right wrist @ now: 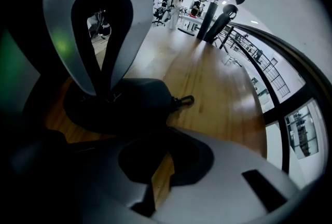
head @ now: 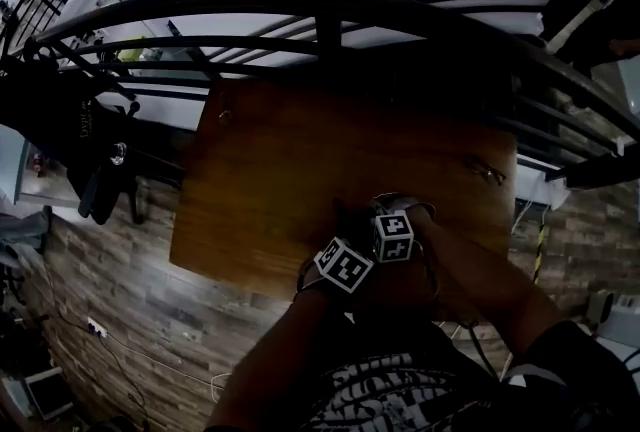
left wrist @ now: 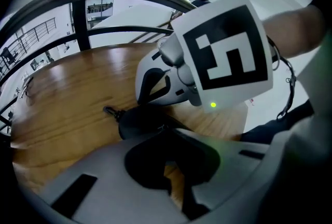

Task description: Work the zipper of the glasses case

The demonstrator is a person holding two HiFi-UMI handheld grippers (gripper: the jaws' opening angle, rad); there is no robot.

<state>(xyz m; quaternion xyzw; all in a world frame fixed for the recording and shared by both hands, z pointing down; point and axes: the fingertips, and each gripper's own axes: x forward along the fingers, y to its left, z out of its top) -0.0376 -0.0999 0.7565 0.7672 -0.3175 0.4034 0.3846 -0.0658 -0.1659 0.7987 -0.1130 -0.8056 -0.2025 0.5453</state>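
Observation:
The dark glasses case point(left wrist: 139, 120) lies on the wooden table point(head: 270, 170), a small clip point(left wrist: 110, 111) hanging off its end. In the head view both grippers crowd over the case and hide it near the table's front edge. My left gripper point(left wrist: 167, 128) is shut, its tips pinching the case's near rim; the right gripper view shows those tips point(right wrist: 107, 96) down on the case point(right wrist: 129, 106). My right gripper point(right wrist: 167, 130) is shut on the zipper line at the opposite rim. Its white jaws come down beside its marker cube point(left wrist: 228, 46). The pull is hidden.
A black curved railing point(head: 320, 10) runs round the table's far side, with dark clothing point(head: 85, 140) hung on it at the left. A small thin object point(head: 487, 170) lies near the table's right edge. Wood-plank floor point(head: 110, 280) lies left of the table.

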